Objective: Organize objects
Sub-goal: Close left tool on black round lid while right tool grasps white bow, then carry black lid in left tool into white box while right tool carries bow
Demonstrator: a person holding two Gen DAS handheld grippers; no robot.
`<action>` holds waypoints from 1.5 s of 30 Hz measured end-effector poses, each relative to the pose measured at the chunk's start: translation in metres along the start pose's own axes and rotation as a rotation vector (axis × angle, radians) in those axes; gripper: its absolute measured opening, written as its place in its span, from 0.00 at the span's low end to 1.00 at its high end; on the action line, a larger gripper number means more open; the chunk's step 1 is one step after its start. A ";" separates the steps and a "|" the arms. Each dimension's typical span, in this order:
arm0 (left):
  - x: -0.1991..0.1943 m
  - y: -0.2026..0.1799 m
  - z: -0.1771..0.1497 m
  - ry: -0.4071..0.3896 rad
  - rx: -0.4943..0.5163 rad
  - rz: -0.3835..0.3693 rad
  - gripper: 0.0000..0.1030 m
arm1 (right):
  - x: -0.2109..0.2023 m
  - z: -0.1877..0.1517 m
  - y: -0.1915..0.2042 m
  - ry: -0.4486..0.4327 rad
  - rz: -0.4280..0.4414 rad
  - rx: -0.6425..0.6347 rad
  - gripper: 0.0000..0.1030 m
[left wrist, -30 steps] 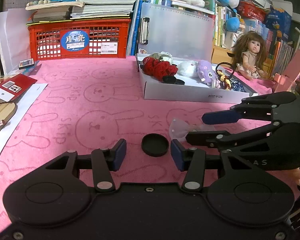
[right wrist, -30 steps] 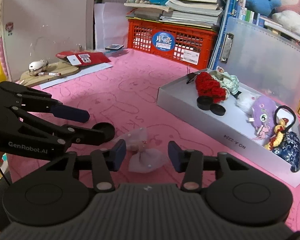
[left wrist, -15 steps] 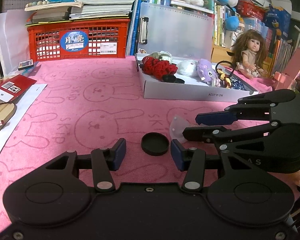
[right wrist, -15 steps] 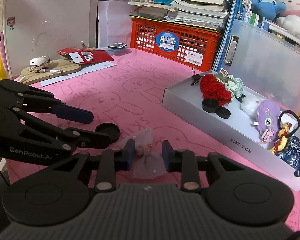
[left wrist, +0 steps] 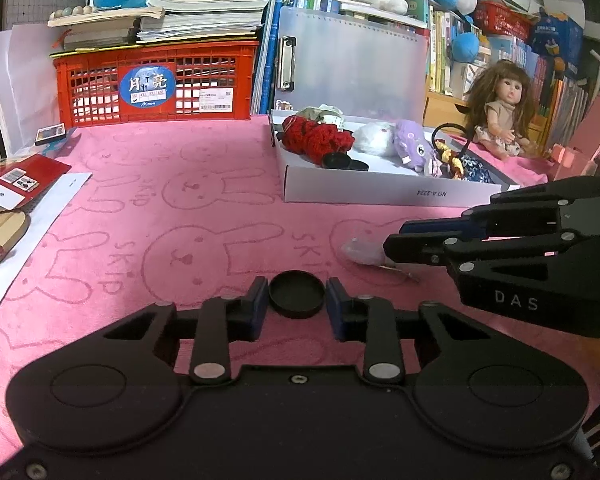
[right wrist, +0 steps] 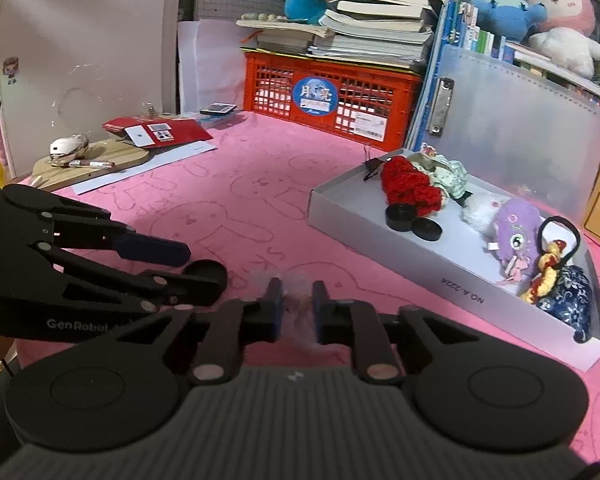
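Observation:
A round black lid [left wrist: 296, 294] lies on the pink cloth between the fingers of my left gripper [left wrist: 297, 306], which have closed in on its sides. It also shows in the right wrist view [right wrist: 206, 271]. My right gripper [right wrist: 296, 310] is shut on a sheer pale pink bow [right wrist: 296, 308]; the bow's tip shows in the left wrist view [left wrist: 360, 251] beside the right gripper [left wrist: 396, 242]. A shallow white box [left wrist: 380, 192] holds red knitted flowers [left wrist: 318, 140], two black lids [right wrist: 412, 220], plush toys and a hair tie.
A red crate [left wrist: 156, 84] with stacked books stands at the back. A doll [left wrist: 500, 116] sits at the right. A red card [left wrist: 16, 178], white paper and a wooden board [right wrist: 92, 160] lie at the left edge. A translucent clipboard [right wrist: 512, 128] stands behind the box.
My right gripper closed on the pink bow. My left gripper's fingers closed in from wide open until they reached the black lid's sides.

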State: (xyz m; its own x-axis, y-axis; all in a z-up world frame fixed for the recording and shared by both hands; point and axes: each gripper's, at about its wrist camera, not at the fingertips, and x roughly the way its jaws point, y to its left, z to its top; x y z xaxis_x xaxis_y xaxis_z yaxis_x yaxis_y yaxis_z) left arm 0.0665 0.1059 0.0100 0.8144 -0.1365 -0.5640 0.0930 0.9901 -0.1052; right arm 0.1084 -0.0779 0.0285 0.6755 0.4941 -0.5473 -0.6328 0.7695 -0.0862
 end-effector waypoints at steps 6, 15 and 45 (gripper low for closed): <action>-0.001 -0.001 0.000 -0.001 0.005 -0.006 0.29 | 0.001 -0.001 -0.003 0.013 0.001 0.011 0.38; -0.001 -0.002 -0.001 -0.001 -0.001 -0.008 0.29 | 0.012 0.001 -0.006 0.036 0.029 0.024 0.40; 0.003 -0.006 0.014 -0.014 -0.045 -0.019 0.29 | -0.003 0.004 -0.026 -0.022 -0.081 0.099 0.22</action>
State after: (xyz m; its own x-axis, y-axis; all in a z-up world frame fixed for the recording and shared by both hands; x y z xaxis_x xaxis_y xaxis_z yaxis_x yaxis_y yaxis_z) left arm 0.0770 0.0995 0.0205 0.8209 -0.1541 -0.5500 0.0828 0.9849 -0.1523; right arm 0.1243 -0.0980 0.0353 0.7319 0.4363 -0.5234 -0.5359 0.8430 -0.0467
